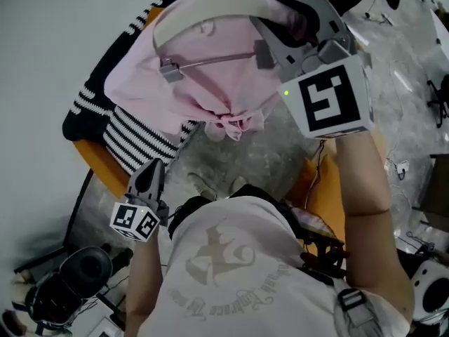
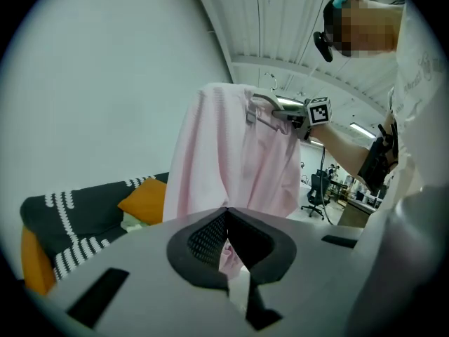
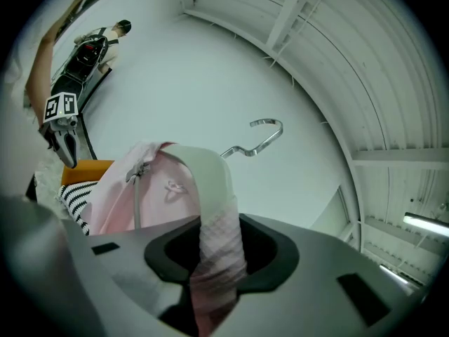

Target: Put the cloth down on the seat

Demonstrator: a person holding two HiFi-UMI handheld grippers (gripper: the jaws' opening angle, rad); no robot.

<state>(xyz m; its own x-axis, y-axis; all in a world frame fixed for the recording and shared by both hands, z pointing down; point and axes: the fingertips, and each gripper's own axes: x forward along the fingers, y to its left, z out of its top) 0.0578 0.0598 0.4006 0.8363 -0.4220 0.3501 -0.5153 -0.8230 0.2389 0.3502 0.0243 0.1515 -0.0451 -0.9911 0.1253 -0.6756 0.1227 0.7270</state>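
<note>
Two claws, one load: our right claw [image 3: 219,241] pinches the pink cloth [image 1: 189,90] on its hanger [image 3: 210,174], held in the air above the orange seat [image 1: 105,163] with its striped throw [image 1: 133,142]. White wall [image 2: 105,83], speckled grey floor [image 1: 273,153]. Our left claw [image 2: 225,210] is pressed together, empty. Cloth hides much of the seat from us.

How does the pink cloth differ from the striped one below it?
The pink cloth is plain and pale; the striped cloth is black with white stripes. The pink cloth hangs on a hanger, held up by the right gripper; the striped cloth lies on the orange seat. Both are fabric.
</note>
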